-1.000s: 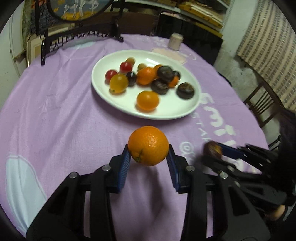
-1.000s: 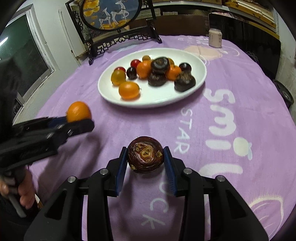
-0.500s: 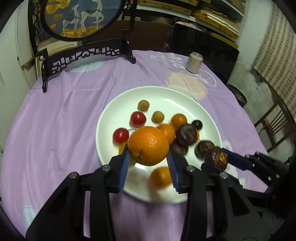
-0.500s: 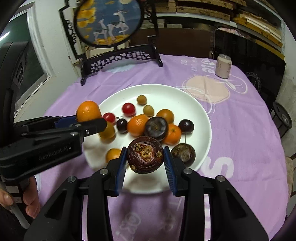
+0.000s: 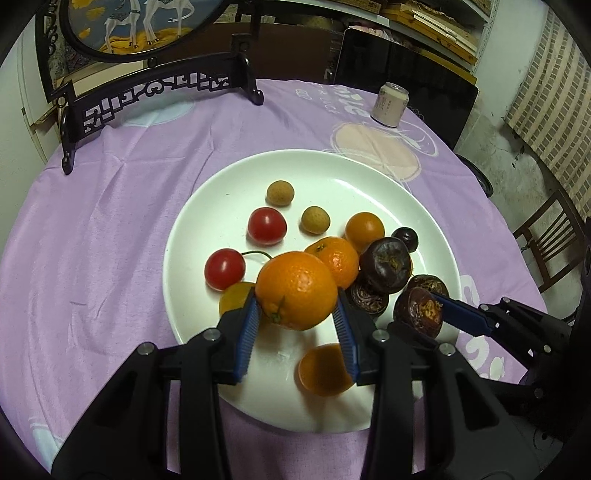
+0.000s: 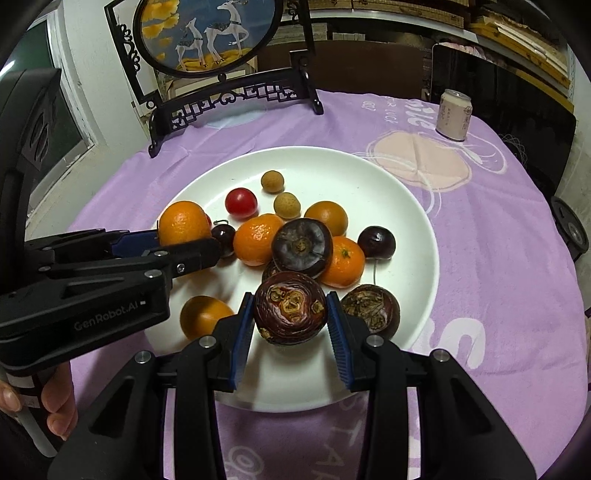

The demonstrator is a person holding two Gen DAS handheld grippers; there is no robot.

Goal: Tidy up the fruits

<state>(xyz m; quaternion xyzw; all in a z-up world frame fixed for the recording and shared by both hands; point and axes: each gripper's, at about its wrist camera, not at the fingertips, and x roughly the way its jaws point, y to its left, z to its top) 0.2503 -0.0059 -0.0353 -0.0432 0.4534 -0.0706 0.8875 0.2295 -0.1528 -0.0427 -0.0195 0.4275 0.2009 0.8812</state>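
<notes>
My left wrist camera sits behind my left claw [image 5: 297, 321] and faces forward along its two fingers, angled steeply down onto the white plate [image 5: 207, 206] from close range. My right wrist camera sits behind my right claw [image 6: 290, 332] in the same manner, also close above the plate's [image 6: 413, 206] near rim. Both views face the far side of the worktop [image 5: 110, 221], where the framed deer screen [image 6: 207, 33] and the can [image 6: 455, 115] stand. Both views share the plate, the fruit on it and the purple cloth. Each view includes the other claw: the right claw [image 5: 424, 314] enters the left view from the right edge, the left claw [image 6: 184, 236] enters the right view from the left edge.
</notes>
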